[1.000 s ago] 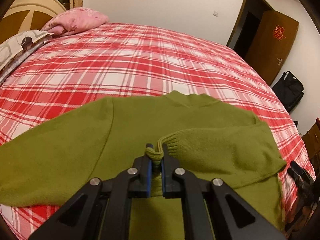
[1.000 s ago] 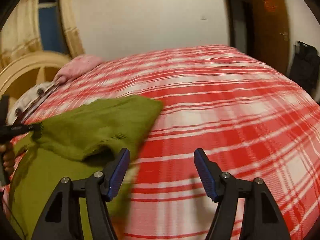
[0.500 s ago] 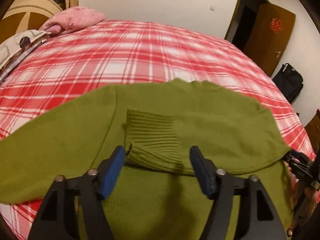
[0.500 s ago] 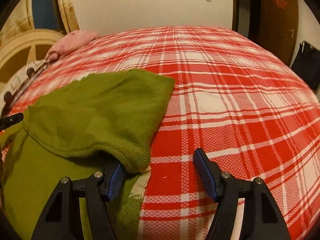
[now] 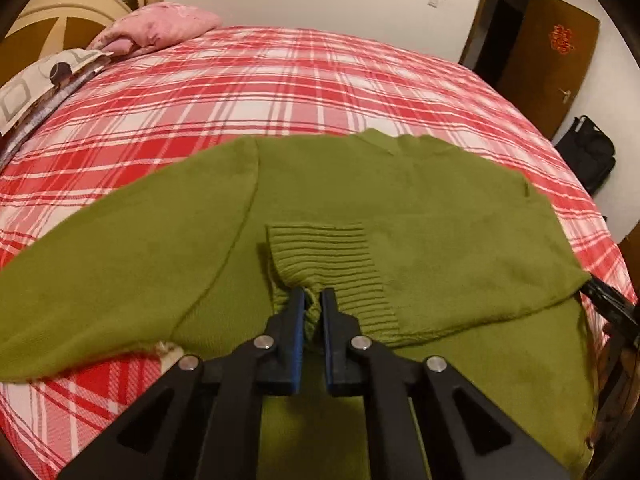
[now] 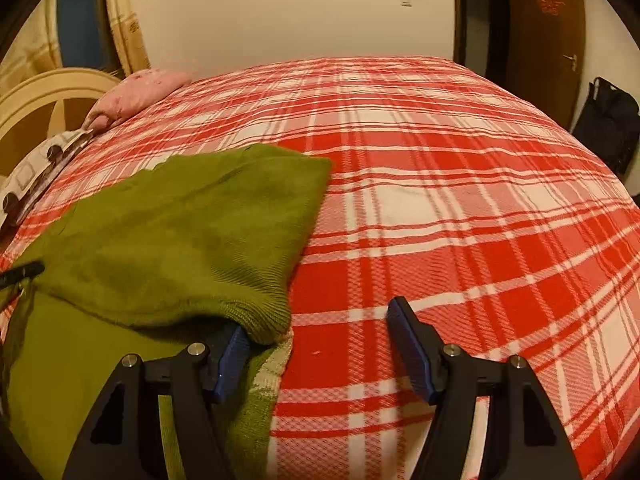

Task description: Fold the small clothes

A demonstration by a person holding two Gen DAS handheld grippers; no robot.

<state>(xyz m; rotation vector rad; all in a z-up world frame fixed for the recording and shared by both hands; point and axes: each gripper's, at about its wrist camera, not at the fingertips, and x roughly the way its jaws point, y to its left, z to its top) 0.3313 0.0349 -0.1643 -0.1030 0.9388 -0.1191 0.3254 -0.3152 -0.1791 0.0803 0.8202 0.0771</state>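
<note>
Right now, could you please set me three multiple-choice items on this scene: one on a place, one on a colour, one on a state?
1. Where does the ribbed cuff lie?
A. on the sweater's body
B. on the pillow
C. off the bed

2. What colour is the sweater?
A. blue
B. olive green
C. grey

3. How do the grippers stand?
A. both open
B. both shut
C. left shut on the cuff, right open

Key:
1 A, the sleeve is folded in over the chest, so the cuff rests on the green knit.
2 B, it is green against the red plaid bedspread.
3 C, the left gripper pinches the cuff's edge, while the right gripper is spread wide at the sweater's folded edge.
</note>
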